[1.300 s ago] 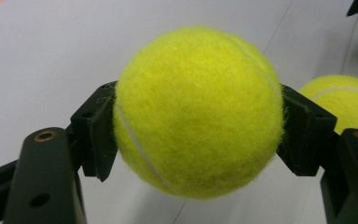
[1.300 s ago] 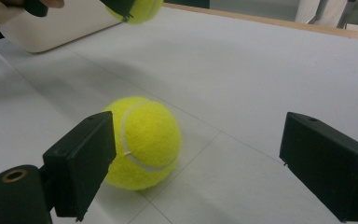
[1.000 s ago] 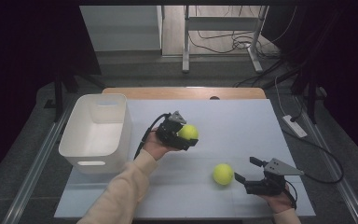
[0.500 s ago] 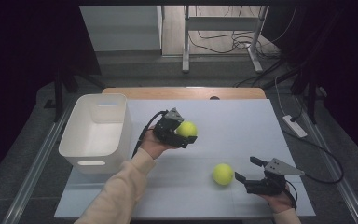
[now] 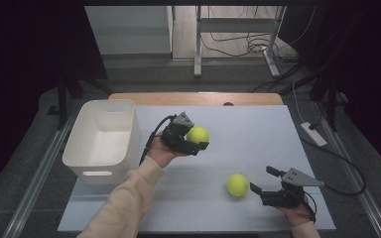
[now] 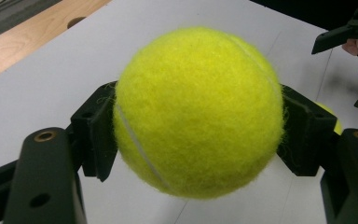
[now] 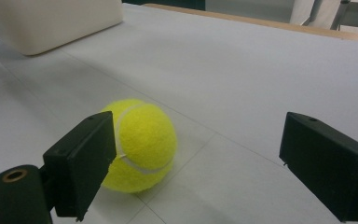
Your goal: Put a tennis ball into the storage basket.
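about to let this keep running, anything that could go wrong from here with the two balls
The left gripper pinches the held tennis ball only at its sides, so a jolt might pop it out short of the white bin. The right gripper is open beside the second ball; a nudge could roll it away.

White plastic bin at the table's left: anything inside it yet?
The white plastic bin looks empty: bare pale floor in the high view. Its near wall hides the strip of floor just behind it, so that part stays unchecked.
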`<act>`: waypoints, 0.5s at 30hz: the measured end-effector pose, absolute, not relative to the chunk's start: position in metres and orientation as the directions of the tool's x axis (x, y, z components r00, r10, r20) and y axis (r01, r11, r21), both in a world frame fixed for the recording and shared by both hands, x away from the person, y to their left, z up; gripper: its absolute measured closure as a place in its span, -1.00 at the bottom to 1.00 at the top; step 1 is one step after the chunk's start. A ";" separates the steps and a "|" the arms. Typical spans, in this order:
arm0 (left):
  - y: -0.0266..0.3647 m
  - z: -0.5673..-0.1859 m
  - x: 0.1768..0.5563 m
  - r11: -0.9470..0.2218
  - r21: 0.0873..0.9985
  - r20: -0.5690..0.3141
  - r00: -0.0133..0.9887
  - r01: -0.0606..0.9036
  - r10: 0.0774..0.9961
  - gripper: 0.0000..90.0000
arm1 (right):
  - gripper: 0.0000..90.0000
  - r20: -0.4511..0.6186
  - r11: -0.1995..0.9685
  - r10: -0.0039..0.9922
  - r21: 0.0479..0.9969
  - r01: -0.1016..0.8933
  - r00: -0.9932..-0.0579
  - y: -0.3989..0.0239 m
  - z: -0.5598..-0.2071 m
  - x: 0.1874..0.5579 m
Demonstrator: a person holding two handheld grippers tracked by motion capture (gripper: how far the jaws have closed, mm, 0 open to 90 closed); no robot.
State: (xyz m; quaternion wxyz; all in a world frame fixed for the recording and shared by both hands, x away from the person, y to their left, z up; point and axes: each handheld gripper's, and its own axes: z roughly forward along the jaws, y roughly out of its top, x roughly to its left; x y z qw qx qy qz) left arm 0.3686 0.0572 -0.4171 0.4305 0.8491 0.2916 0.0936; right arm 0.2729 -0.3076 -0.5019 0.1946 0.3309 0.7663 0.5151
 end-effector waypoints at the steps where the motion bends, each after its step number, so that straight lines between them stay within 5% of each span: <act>1: 0.058 -0.417 0.368 -0.460 0.786 -0.091 0.813 0.413 0.575 -0.41 | -0.77 0.043 0.250 0.708 0.918 0.307 -0.705 -0.308 -0.502 0.273; 15: 0.067 -0.406 0.366 -0.417 0.814 -0.103 0.807 0.405 0.582 -0.41 | -0.76 0.041 0.250 0.711 0.918 0.307 -0.702 -0.308 -0.502 0.273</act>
